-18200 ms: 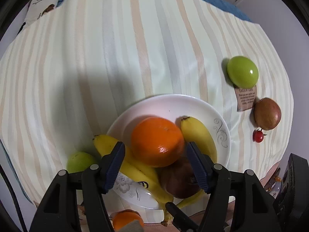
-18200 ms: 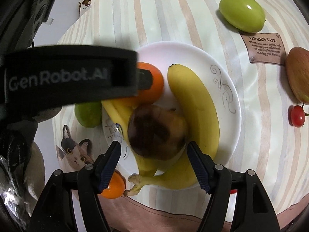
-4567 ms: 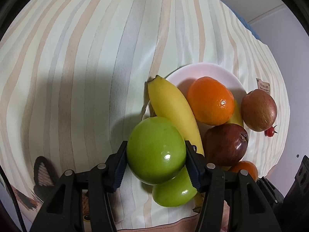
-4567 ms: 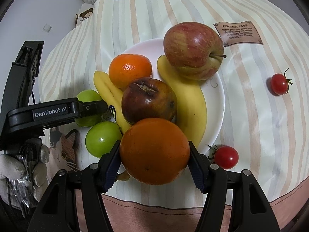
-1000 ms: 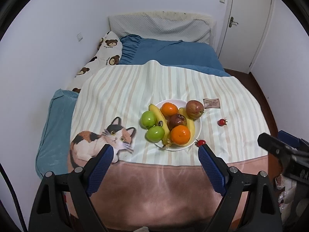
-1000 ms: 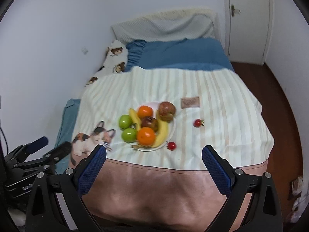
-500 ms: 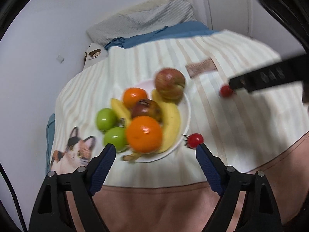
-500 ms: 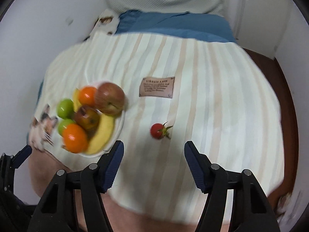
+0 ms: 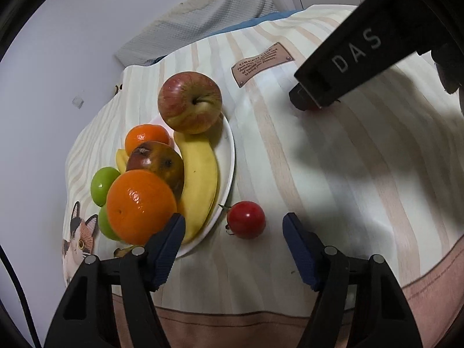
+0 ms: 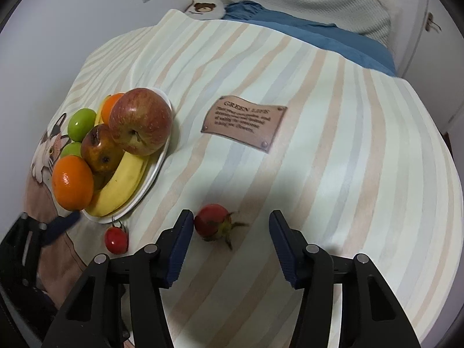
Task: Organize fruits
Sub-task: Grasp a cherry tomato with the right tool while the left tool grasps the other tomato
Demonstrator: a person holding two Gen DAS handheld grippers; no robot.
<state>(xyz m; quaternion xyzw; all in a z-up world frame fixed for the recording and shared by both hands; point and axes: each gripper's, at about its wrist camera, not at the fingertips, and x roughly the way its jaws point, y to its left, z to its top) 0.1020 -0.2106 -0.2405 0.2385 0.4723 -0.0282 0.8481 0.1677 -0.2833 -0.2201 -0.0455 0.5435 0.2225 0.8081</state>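
Left wrist view: left hand-held gripper [image 9: 233, 233] half open, jaws just closing, now low over the striped bedspread [image 9: 333, 174] instead of far back. Cherry tomato [image 9: 246, 219] just ahead between the pads, untouched. White plate [image 9: 227, 150] of fruit ahead-left, closer than before.

Right wrist view: right hand-held gripper [image 10: 230, 237] narrowed, jaws just closing, also dropped close. Second tomato [image 10: 211, 223] between the pads, near the left one; contact unclear. Brown label [image 10: 243, 123] ahead.
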